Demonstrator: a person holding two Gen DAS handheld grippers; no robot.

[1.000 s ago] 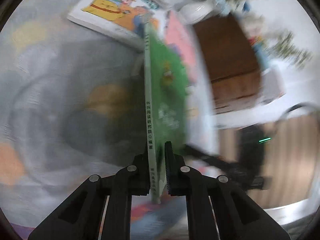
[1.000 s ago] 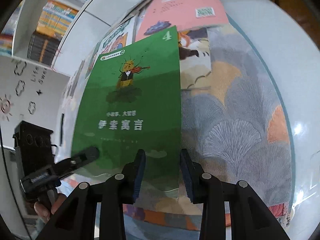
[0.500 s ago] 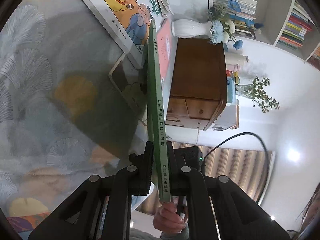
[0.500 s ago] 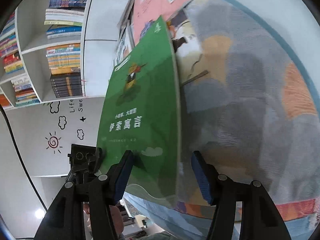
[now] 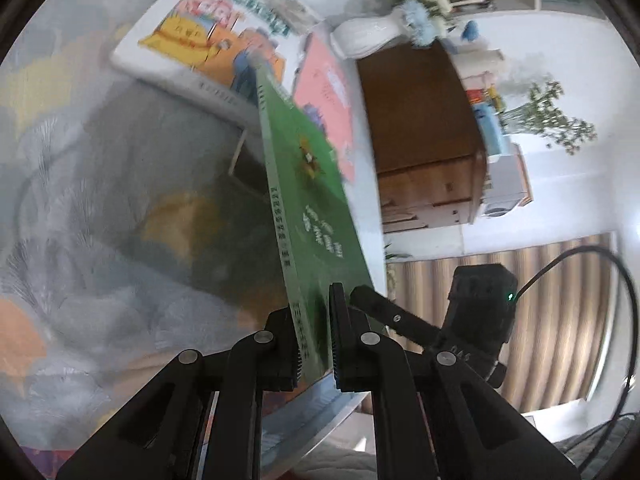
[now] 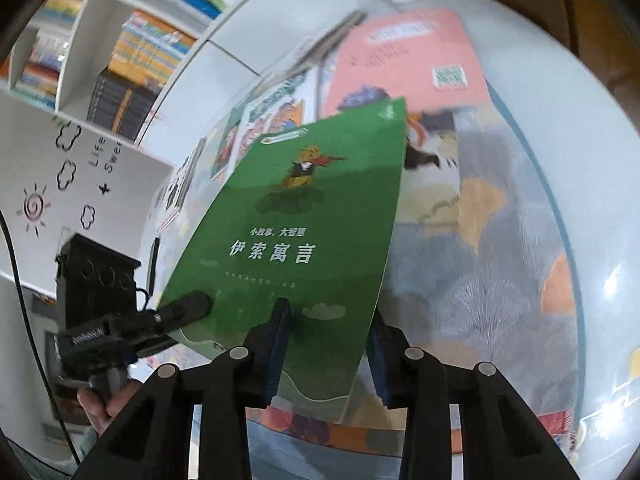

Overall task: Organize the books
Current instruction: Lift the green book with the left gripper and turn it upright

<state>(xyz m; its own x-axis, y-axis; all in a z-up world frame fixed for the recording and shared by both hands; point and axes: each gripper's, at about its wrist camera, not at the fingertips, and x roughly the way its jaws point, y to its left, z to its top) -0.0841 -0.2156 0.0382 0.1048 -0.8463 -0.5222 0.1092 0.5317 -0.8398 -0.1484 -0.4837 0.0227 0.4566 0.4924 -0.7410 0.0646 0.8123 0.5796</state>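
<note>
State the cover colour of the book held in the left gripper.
Green, with white title lettering; the book shows best in the right wrist view.

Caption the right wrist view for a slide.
Green book held above the patterned tablecloth, left gripper clamped on its corner, right gripper closing around its lower edge.

The left hand-held gripper (image 5: pixel 316 344), black with 2 ribbed fingers, pointed forward and somewhat downward, its jaws clamped tight on the lower spine corner of a thin green paperback book (image 6: pixel 316 240). In the right wrist view the same gripper (image 6: pixel 192 308) reached in from the left, with the person's hand (image 6: pixel 108 400) wrapped around its handle below. The right hand-held gripper (image 6: pixel 324 344), black with 2 blue-padded fingers, angled more steeply downward. Its jaws were closing, with the bottom edge of the book between them, one finger over the cover and the other behind it.
</note>
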